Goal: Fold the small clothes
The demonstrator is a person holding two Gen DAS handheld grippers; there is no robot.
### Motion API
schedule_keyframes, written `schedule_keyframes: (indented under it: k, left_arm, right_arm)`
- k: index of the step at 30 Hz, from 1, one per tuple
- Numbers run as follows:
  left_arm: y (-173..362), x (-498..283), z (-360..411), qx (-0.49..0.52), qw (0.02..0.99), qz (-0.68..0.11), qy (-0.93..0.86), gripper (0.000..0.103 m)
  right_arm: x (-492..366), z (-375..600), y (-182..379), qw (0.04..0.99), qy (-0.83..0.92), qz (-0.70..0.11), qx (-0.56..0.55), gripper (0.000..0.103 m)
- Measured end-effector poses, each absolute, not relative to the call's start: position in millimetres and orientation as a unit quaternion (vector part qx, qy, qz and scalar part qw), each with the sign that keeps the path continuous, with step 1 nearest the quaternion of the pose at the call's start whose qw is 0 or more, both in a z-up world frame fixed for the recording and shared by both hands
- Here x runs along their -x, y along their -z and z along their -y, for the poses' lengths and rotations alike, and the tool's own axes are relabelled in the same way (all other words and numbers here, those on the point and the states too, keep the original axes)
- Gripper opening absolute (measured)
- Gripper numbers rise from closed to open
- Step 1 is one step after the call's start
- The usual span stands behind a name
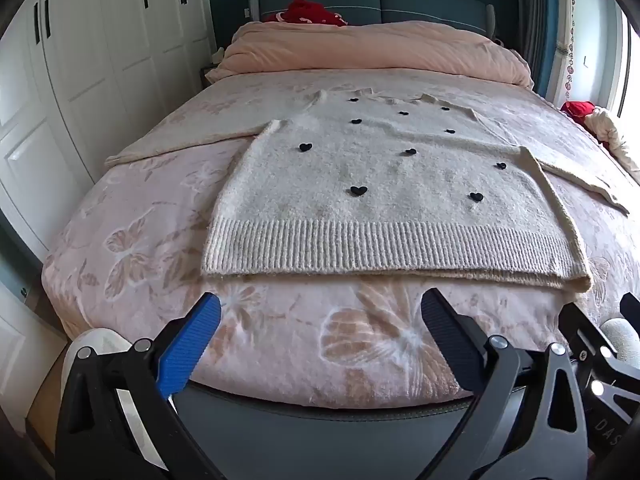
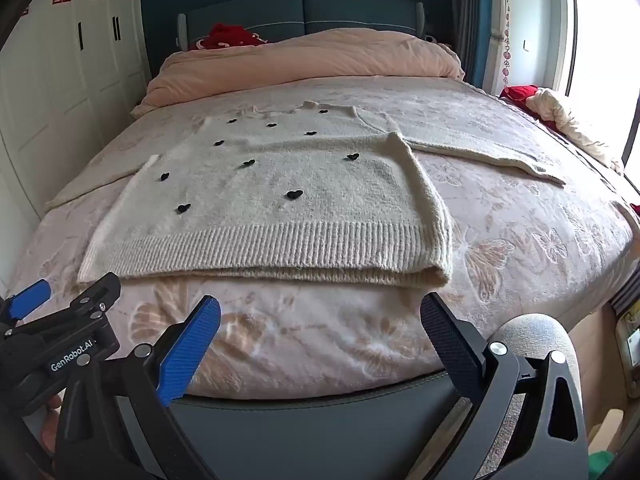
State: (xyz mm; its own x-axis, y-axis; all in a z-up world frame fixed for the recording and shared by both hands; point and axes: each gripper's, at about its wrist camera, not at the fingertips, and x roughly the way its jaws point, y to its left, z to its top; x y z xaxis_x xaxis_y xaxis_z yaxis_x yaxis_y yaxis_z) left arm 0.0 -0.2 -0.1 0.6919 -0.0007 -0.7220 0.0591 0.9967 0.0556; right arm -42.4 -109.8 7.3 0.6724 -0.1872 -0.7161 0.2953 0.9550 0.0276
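Sweater (image 1: pixel 376 184) lay flat on the bed (image 1: pixel 132 216), sleeves out, nothing folded yet, with the left gripper (image 1: pixel 320 332) and right gripper (image 2: pixel 320 332) both released near the hem, so a sleeve grab probably came next.

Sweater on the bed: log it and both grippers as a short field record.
garment: cream sweater with black hearts, lying flat, front up
sleeves: both spread out sideways, not folded in
hem: ribbed, nearest the foot of the bed
surface: butterfly-print bedspread
left gripper: open, holding nothing, short of the hem
right gripper: open, holding nothing, short of the hem
fold progress: none visible
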Motion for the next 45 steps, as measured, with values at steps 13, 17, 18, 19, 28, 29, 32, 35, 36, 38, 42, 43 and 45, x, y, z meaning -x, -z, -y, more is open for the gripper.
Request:
schedule_keyframes:
  k: [13,17,18,19,28,29,32,35,36,38,42,43,45]
  left_arm:
    - [2,2,-1,-0.035,0.918,-0.395,0.015,0.098]
    - [4,3,0,-0.036,0.918,-0.395,0.015,0.098]
    - [4,3,0,-0.036,0.918,-0.395,0.014,0.098]
    - [5,2,0,-0.036,0.917,-0.396,0.015,0.098]
    - [5,1,2,-0.041,0.917,-0.396,0.013,0.098]
    - [5,1,2,-0.042,0.917,-0.396,0.013,0.098]
    - [5,1,3,-0.042,0.917,-0.396,0.012,0.098]
    - [6,1,3,-0.042,0.917,-0.397,0.013,0.098]
    - [6,2,4,-0.042,0.917,-0.397,0.013,0.098]
    - [6,2,4,-0.043,0.917,-0.397,0.012,0.098]
    - [7,2,5,-0.043,0.917,-0.397,0.012,0.098]
    - [7,1,4,-0.043,0.917,-0.397,0.012,0.098]
    - [7,1,5,-0.044,0.917,-0.397,0.012,0.098]
  right_arm:
    - [44,107,-14,0.912,0.134,-0.383,-0.065,0.098]
    - [43,109,-17,0.912,0.134,-0.383,-0.066,0.098]
    - [43,110,-18,0.911,0.134,-0.383,-0.067,0.098]
    - [43,111,-18,0.911,0.134,-0.383,-0.067,0.098]
    - [43,106,-9,0.913,0.133,-0.382,-0.061,0.098]
    - [43,106,-8,0.913,0.132,-0.381,-0.061,0.098]
    - [42,106,-9,0.913,0.132,-0.382,-0.061,0.098]
    - [42,106,-9,0.913,0.133,-0.382,-0.061,0.098]
    - [43,106,-9,0.913,0.133,-0.381,-0.061,0.098]
    - [43,106,-9,0.913,0.132,-0.381,-0.062,0.098]
    - [43,106,-9,0.913,0.132,-0.381,-0.062,0.098]
    - [42,106,-9,0.913,0.132,-0.381,-0.062,0.098]
    - [42,106,-8,0.913,0.132,-0.381,-0.062,0.098]
